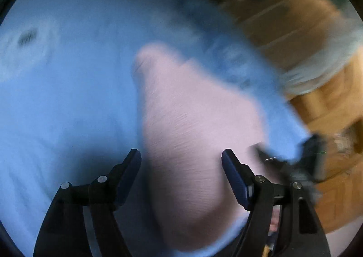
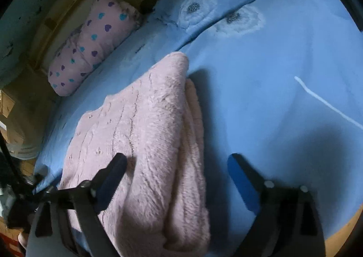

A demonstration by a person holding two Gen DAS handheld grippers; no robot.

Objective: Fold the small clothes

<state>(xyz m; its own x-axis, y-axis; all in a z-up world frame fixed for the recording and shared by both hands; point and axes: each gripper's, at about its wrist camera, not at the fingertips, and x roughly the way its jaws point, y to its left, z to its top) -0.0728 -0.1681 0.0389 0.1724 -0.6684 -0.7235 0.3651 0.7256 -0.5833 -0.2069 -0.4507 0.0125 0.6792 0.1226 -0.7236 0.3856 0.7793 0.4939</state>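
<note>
A fuzzy pink knitted garment (image 2: 145, 134) lies folded in layers on the blue bedsheet (image 2: 272, 98). My right gripper (image 2: 177, 157) hovers over its near end with jaws wide apart; the left finger (image 2: 113, 170) is above the fabric and the right finger (image 2: 240, 177) is above bare sheet, neither pressing on it. The left wrist view is blurred: the same pink garment (image 1: 192, 120) stretches away between the fingers of my left gripper (image 1: 180, 154), which stands open without pinching the cloth. A dark blurred shape, likely the other gripper (image 1: 304, 154), sits at the garment's right edge.
A pink pillow with blue and purple hearts (image 2: 90, 41) lies at the bed's far left edge. White flower prints (image 2: 240, 21) mark the sheet farther back. Wooden floor (image 1: 317, 75) and a wooden bed frame (image 2: 52, 11) border the bed.
</note>
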